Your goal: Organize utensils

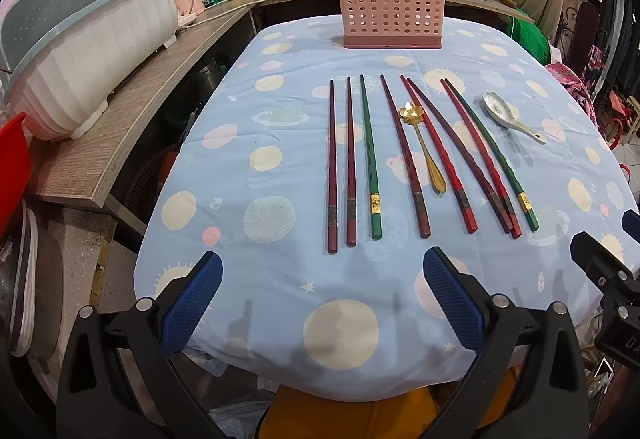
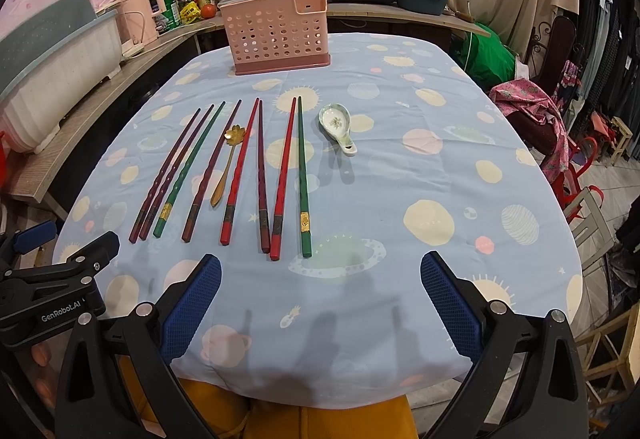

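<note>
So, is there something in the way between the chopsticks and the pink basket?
Nothing visible: only bare tablecloth lies between the chopsticks and the pink utensil basket. Both grippers, left and right, are open and empty.

Bright, even indoor light; soft shadows, sharp centre, fisheye-bent edges.

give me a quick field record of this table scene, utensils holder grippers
surface: blue planet-print tablecloth
chopsticks: eight lying flat in a rough row, none in the holder
green chopsticks: two
gold spoon: among the chopsticks, flower-shaped bowl away from the camera
ceramic spoon: at the right end
pink holder: upright, far side
left gripper: open, empty
right gripper: open, empty
</note>
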`<state>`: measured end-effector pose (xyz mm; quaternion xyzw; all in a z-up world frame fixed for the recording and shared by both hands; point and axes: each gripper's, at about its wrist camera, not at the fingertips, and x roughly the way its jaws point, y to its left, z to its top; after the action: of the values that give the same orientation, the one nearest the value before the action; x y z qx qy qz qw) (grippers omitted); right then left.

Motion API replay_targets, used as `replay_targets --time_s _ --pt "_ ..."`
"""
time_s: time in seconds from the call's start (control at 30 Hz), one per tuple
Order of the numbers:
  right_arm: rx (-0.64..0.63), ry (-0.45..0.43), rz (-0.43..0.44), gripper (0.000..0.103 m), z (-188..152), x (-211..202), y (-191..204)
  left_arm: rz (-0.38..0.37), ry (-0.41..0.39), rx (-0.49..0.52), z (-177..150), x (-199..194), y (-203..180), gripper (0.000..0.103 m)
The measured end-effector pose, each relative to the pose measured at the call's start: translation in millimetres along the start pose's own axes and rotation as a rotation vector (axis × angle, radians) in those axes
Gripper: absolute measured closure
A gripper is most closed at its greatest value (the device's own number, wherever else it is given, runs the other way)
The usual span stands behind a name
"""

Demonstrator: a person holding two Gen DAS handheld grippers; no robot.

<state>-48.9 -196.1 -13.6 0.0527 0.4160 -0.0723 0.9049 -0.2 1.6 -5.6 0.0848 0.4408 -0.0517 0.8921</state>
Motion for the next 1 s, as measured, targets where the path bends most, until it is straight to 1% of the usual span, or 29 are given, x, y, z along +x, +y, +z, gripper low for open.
replay_targets --time_s 0.83,1.0 --pt "0.001 -0.001 0.000 0.007 0.6 0.1 -0.5 -0.001 -0.003 -0.001 0.9 0.0 -0.2 0.007" --pt "-0.001 -0.004 -0.001 0.007 0.1 0.6 0.8 -0.021 0.001 -0.014 3.2 -0.5 0.7 0.007"
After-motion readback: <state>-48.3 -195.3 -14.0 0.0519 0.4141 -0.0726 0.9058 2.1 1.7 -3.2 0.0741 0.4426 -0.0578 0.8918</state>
